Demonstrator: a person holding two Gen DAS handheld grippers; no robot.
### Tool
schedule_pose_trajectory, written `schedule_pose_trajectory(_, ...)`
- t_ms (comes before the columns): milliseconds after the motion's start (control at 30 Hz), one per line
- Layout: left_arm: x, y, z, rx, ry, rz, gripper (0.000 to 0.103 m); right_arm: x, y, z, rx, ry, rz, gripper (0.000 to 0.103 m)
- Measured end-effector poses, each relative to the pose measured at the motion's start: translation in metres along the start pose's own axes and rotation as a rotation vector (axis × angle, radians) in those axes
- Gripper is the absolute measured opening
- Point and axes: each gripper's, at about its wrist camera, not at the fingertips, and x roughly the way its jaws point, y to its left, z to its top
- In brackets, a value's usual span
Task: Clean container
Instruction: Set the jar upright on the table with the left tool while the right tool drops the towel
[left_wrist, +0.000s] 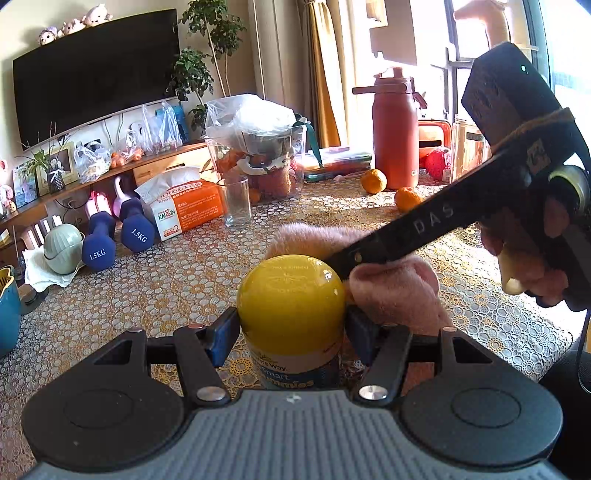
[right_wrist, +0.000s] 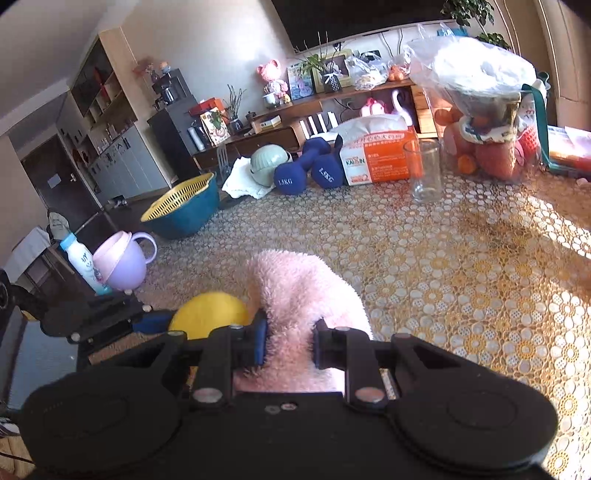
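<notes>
Clamped between the left gripper's (left_wrist: 291, 332) pads, the yellow-capped bottle (left_wrist: 291, 295) is being wiped beside its cap by the pink cloth (right_wrist: 306, 295) pinched in the right gripper (right_wrist: 290, 345); wiping seems underway, not finished.

A home living room is shown: a large television (left_wrist: 96, 70) is mounted above a wooden shelf (left_wrist: 122, 170) of framed photos, dumbbells (left_wrist: 114, 236) and a tissue box (left_wrist: 184, 206) are set on a lace-patterned tablecloth (left_wrist: 184, 280).
</notes>
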Motion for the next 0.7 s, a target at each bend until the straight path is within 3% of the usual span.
schedule_pose_trajectory(300, 0.000, 0.001, 0.000, -0.003, 0.001, 0.000, 0.062, 0.018, -0.001, -0.034, -0.084, 0.138, -0.067, 0.023)
schedule_pose_trajectory(600, -0.001, -0.002, 0.001, -0.012, 0.011, 0.010, 0.062, -0.001, -0.015, -0.046, -0.065, 0.095, -0.195, 0.027)
schedule_pose_trajectory(700, -0.002, -0.003, 0.001, -0.013, 0.013, 0.017, 0.065, -0.009, -0.021, -0.049, -0.036, 0.077, -0.225, 0.034)
